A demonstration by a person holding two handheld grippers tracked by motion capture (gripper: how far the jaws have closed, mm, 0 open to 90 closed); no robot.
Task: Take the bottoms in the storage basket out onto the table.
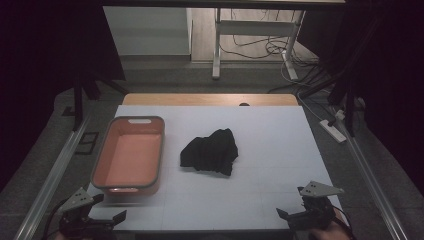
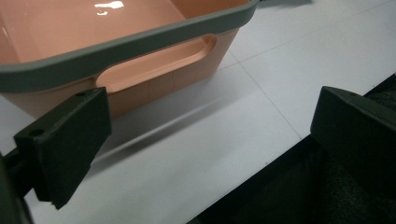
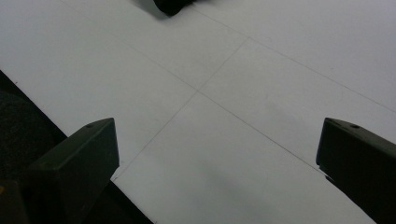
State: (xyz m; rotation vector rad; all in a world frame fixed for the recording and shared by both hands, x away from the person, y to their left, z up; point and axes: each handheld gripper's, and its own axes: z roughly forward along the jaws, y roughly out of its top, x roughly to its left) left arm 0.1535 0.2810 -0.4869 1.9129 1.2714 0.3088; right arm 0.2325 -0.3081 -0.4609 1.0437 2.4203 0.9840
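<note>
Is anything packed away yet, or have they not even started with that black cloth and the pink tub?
Nothing looks done yet. The black cloth lies crumpled mid-table, beside the pink tub, which is empty. Nothing is in hand: the left hand-held gripper and right hand-held gripper sit open at the near table edge, holding nothing. If the cloth is meant for the tub, which is only a guess, all of that remains.

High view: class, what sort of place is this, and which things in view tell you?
Probably a lab or recording workspace: a white-topped table with aluminium rails, loose cables on the floor, and dark curtains around.
</note>
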